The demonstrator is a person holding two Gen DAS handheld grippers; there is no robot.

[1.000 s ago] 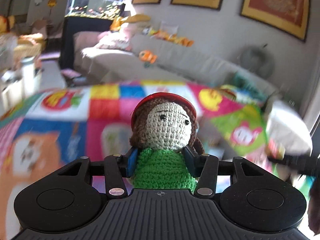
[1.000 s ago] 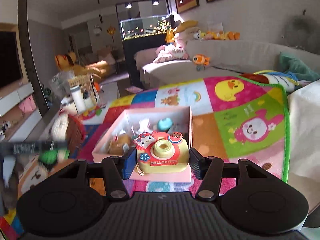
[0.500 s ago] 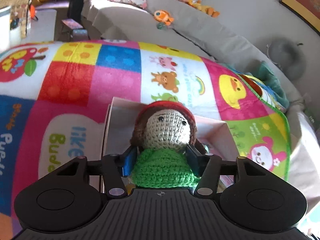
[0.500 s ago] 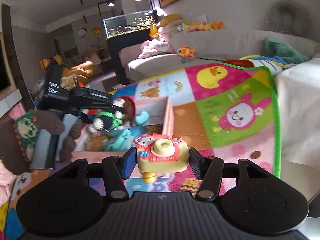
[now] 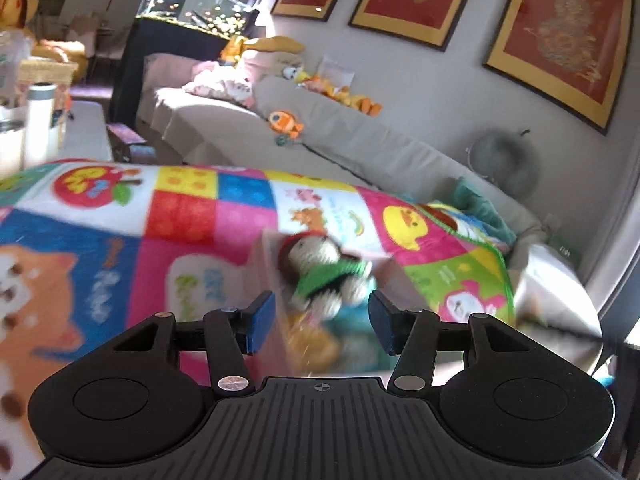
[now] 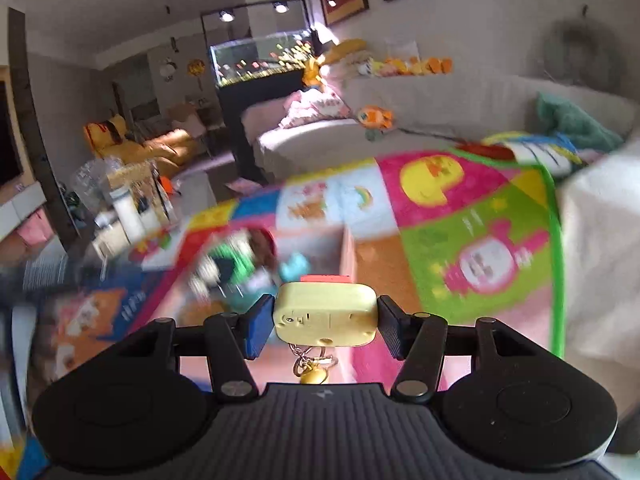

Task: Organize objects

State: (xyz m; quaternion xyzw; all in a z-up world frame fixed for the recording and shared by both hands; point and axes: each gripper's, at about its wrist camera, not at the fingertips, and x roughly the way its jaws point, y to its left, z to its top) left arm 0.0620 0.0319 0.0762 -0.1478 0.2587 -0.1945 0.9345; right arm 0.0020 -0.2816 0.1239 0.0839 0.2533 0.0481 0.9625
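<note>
Blurred pink walls are all that shows of the box (image 5: 266, 276) on the patchwork blanket (image 5: 188, 216); its contents smear together in both views. Left wrist view: the crochet doll (image 5: 320, 270) lies tipped on its side in the box, red cap and green top readable, face lost to motion blur. An orange-brown shape and something teal sit under it, too smeared to name. Left gripper (image 5: 320, 322) stands with its jaws spread wide, nothing between the blue pads.

Right wrist view: right gripper (image 6: 325, 322) is clamped on the yellow toy camera (image 6: 325, 314), whose plain back faces the lens and hides its front. A keychain (image 6: 310, 368) with a gold bell hangs below it. Box beyond is streaked; the doll (image 6: 236, 258) appears only as green and brown blur.

Half a second ago the left gripper held the doll upright over the box; now the doll is released inside. The camera showed its decorated front then; it has tipped over since.
</note>
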